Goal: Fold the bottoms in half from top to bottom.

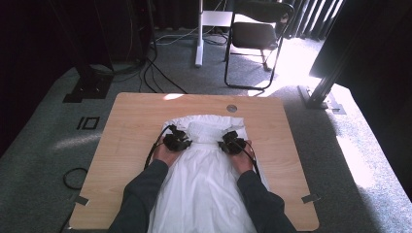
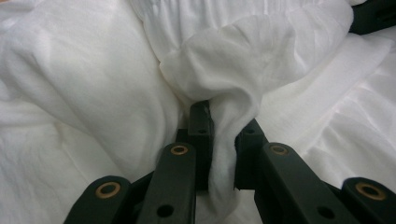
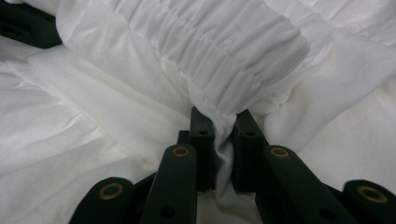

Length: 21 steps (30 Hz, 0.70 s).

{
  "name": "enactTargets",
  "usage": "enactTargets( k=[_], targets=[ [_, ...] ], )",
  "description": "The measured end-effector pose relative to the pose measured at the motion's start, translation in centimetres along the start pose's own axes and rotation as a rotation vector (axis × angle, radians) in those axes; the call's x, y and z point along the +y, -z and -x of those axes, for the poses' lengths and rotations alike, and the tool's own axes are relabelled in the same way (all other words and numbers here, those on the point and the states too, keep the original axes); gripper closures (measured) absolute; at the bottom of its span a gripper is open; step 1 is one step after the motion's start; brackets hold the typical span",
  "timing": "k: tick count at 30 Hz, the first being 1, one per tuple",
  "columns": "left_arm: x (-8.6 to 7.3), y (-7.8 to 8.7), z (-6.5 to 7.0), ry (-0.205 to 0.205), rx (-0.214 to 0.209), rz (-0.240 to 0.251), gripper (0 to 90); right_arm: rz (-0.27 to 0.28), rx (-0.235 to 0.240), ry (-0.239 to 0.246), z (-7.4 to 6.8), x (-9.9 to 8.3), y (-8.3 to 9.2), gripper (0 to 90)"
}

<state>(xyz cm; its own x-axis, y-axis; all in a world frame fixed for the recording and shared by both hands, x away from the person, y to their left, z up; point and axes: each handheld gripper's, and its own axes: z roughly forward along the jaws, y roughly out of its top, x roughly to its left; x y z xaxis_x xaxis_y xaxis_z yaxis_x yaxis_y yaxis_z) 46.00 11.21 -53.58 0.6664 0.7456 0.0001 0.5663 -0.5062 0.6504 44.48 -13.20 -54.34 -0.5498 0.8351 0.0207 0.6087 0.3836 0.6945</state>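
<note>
High view: white garment (image 1: 206, 170) spread lengthwise down the bench (image 1: 131, 126). Left gripper (image 1: 178, 141) and right gripper (image 1: 232, 144) sit at its gathered far end, fingers pinched onto folds there. Cloth looks light, limp, prone to bunching; the gathered band seems the firmest hold.

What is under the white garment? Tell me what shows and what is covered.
The white garment lies on the wooden table, whose bare top shows all round it. The part beneath the cloth is covered. Both tongs, left and right, pinch folds of it.
</note>
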Motion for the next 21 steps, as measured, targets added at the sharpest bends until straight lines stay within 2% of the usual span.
enactTargets(
  k=[4,6,8,10,13,15,18,19,20,21],
  targets=[
    [0.9,-0.5,-0.4,0.008,0.031,-0.019,82.2,-0.015,-0.008,-0.026,0.8,1.3,-1.0,81.3],
    [1.2,-0.7,-0.7,0.017,0.042,-0.024,82.2,-0.017,-0.002,-0.055,1.2,1.7,-1.3,81.3],
    [1.5,-0.9,-1.0,0.038,0.051,-0.024,82.2,-0.008,-0.002,-0.075,1.4,1.9,-1.6,81.3],
    [1.7,-1.1,-1.4,0.071,0.042,-0.024,82.2,-0.01,-0.002,-0.094,1.6,2.3,-1.9,81.4],
    [2.1,-1.0,-2.1,0.1,0.043,-0.028,82.4,-0.011,0.002,-0.084,1.8,2.8,-2.1,81.6],
    [2.5,-0.8,-2.1,0.096,0.052,-0.025,83.0,-0.01,-0.001,-0.091,1.9,3.2,-2.0,81.9],
    [2.8,-0.3,-2.1,0.089,0.052,-0.003,84.3,0.002,-0.015,-0.087,1.8,3.7,-1.7,82.7],
    [3.0,1.1,-2.2,0.106,0.024,0.067,84.6,0.035,-0.013,-0.096,2.0,4.4,-0.7,83.4],
    [3.0,1.1,-2.2,0.106,0.024,0.067,84.6,0.035,-0.013,-0.096,2.0,4.4,-0.7,83.4],
    [3.5,3.0,-2.2,0.108,-0.003,0.137,84.7,0.085,0.008,-0.103,2.3,4.8,0.7,83.6]
  ],
)
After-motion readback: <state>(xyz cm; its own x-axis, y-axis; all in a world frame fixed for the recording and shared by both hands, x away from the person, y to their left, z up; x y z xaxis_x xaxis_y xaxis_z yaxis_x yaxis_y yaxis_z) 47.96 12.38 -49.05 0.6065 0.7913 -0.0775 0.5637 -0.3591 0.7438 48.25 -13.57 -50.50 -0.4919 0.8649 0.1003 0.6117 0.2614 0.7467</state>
